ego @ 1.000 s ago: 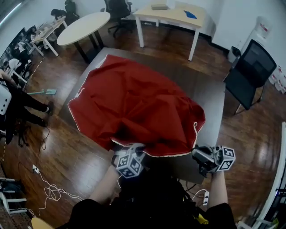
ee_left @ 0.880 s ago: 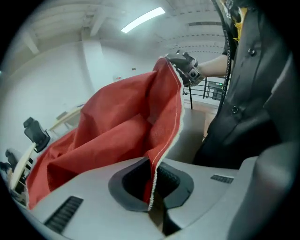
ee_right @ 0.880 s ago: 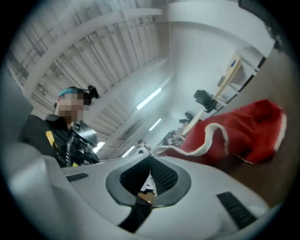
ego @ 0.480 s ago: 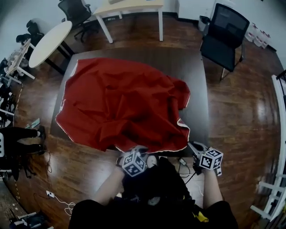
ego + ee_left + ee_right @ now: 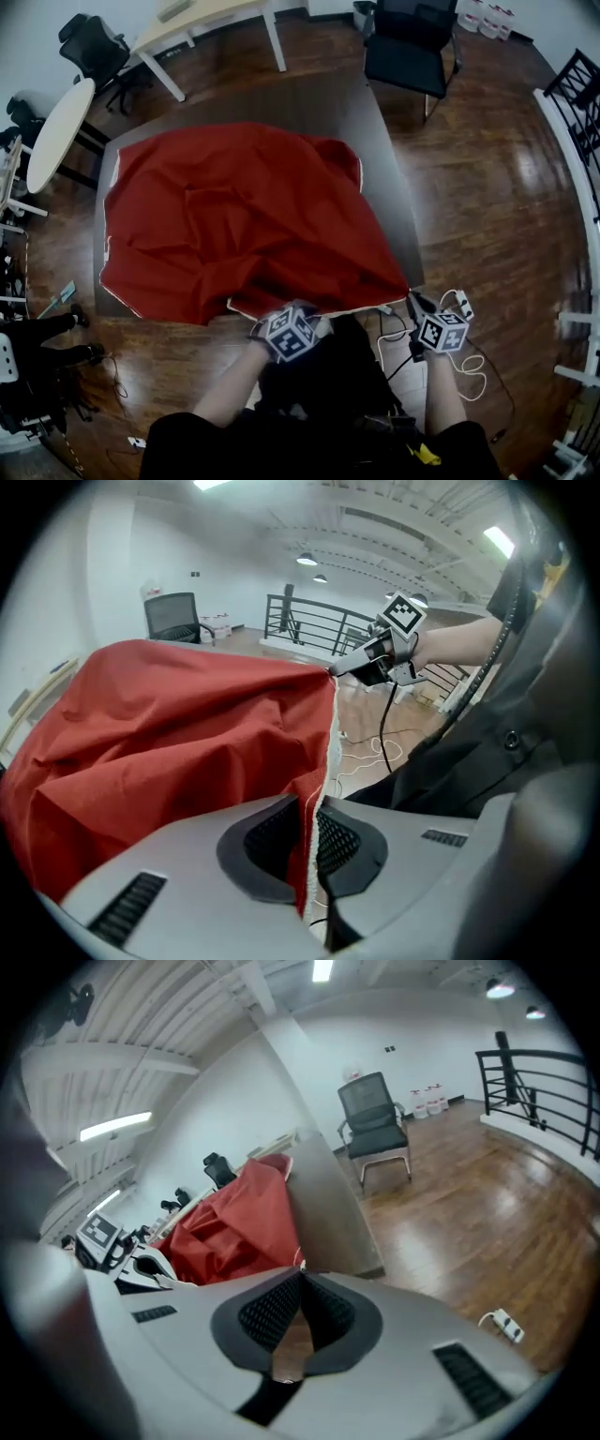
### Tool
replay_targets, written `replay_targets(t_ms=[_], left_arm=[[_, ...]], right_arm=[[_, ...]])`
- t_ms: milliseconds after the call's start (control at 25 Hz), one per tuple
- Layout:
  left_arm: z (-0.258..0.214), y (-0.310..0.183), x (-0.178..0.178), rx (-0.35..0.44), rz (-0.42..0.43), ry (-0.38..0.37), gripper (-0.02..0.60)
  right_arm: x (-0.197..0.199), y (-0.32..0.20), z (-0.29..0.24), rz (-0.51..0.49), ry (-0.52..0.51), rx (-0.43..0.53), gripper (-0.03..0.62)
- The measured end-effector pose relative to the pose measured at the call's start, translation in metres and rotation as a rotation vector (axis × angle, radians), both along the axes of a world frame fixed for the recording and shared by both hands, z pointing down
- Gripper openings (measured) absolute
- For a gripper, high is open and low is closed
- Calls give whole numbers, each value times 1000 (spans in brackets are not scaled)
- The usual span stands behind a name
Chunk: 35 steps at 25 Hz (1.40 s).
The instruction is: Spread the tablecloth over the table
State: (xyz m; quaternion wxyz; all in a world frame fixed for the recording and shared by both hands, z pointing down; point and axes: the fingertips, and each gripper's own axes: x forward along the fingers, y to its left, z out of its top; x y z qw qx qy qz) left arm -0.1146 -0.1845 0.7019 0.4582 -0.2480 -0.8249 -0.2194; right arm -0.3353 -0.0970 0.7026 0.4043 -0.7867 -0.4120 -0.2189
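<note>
- Tablecloth, red with a pale hem, lies rumpled over the left and middle of the dark table. Its left edge hangs a little over that side, and its near edge is lifted toward the person.
- Judging by the soft folds and the way it sags between holds, the fabric is light and limp with no stiffness. It will likely billow and crease rather than slide flat, so it wants a pull from two well-separated points along the hem, ideally the corners.
- The left gripper is clenched on the near edge. Red fabric and the hem run straight down between its ribbed pads, pinched tight. The hold sits partway along the edge, not at a corner.
- The right gripper is clamped shut too. Seen from the left gripper view, the near right corner of the fabric runs taut up to its tips, so it appears to pinch only a sliver of hem. That grip may slip under a hard tug.
- At the right, a strip of bare tabletop shows, as does the far end, so the spread looks only partly done.
</note>
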Motion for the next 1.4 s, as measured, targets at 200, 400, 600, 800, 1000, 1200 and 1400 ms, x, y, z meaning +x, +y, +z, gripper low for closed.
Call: replay_targets(t_ms=[200, 400, 600, 800, 1000, 1200, 1400], left_arm=[[11, -14, -76, 154, -61, -160, 5], [-20, 10, -139, 264, -129, -416, 5], [-49, 53, -150, 425, -387, -717, 5], [-71, 90, -149, 469, -495, -897, 3], [-92, 120, -166, 414, -466, -890, 5], [-125, 141, -186, 522, -500, -1046, 5], [-143, 151, -205, 500, -459, -1081, 5]], right_arm=[[-73, -9, 15, 88, -194, -25, 9], [-102, 24, -20, 192, -256, -155, 83], [-113, 24, -67, 309, -261, -275, 202], [-51, -29, -66, 87, -89, -209, 202], [58, -76, -43, -178, 102, -125, 403], [103, -59, -34, -285, 104, -162, 410], [70, -34, -53, -209, 149, -191, 8]])
